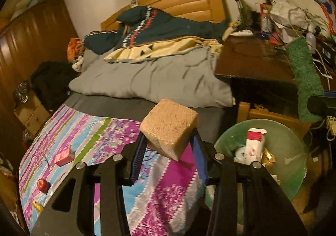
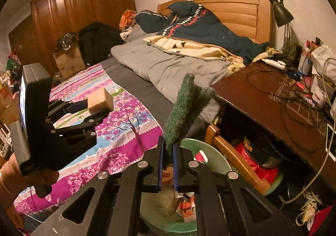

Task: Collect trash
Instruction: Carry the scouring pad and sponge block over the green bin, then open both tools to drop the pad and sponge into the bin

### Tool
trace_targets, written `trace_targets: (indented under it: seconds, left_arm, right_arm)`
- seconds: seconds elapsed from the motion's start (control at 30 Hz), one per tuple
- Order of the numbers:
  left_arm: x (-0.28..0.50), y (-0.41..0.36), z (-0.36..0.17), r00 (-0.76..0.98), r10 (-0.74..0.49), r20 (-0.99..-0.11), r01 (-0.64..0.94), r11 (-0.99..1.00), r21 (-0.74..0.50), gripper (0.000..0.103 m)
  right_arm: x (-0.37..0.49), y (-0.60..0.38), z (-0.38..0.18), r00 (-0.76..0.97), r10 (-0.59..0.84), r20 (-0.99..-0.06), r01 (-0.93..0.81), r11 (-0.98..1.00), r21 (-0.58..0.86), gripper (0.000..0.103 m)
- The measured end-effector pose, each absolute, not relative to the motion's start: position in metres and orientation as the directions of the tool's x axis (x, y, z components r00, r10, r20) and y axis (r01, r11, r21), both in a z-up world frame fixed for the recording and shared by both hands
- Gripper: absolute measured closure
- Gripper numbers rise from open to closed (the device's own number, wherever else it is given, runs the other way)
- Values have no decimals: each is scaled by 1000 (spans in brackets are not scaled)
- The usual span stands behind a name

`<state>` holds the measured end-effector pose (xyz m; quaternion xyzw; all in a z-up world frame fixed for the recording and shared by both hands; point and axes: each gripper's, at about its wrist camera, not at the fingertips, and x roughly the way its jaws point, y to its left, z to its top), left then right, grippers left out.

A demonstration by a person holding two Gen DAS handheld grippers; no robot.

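- The left gripper [image 1: 168, 147] is clamped on a tan, coarse-grained sponge block [image 1: 169, 125]; its blue-padded fingers [image 1: 137, 158] press the block's lower sides, and the block stands tilted up out of them, above the bed.
- In the right wrist view the same left gripper [image 2: 92, 110] shows at 9 o'clock, carrying the block [image 2: 100, 99] over the floral bedspread of pink, purple and blue stripes [image 2: 117, 131].
- The right gripper [image 2: 168, 164] is closed narrow on a green, fuzzy scouring cloth [image 2: 184, 110], which rises upright from between the pads and flops over at its top.
- That cloth [image 1: 304, 76] appears at 3 o'clock in the left wrist view, hanging above the bin.
- A round pale-green plastic bin [image 1: 294, 152] sits on the floor beside the bed, at 4 o'clock of the left view; inside lie a white-and-red bottle [image 1: 255, 143], a gold foil wrapper [image 1: 267, 158] and other scraps.
- From the right wrist, the bin [image 2: 201, 152] lies directly under the gripper, holding orange-and-white wrappers [image 2: 187, 206].
- Still on the bedspread, at 8 o'clock of the left view: a small red box [image 1: 64, 156], a red round item [image 1: 43, 185] and a gold wrapper [image 1: 37, 206].
- A grey quilt [image 1: 151, 80] and a dark brown desk [image 1: 252, 59] lie beyond.
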<state>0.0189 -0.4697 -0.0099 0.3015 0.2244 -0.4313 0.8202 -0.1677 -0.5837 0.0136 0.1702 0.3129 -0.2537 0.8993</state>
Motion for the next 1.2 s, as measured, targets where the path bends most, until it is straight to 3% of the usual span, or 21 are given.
trace_targets:
  seconds: [0.57,1.2]
  left_arm:
    - [-12,-502,-49,425,-545,-722,903,307,300,62]
    - [-20,-511,-58,400,-528,-749,915,272,297,62]
  right_arm:
    - [-197,-595,-31,580,-326,-746,640,749,171,94]
    - [-195,-598,-39,567,-298,-768,635,752,177,94]
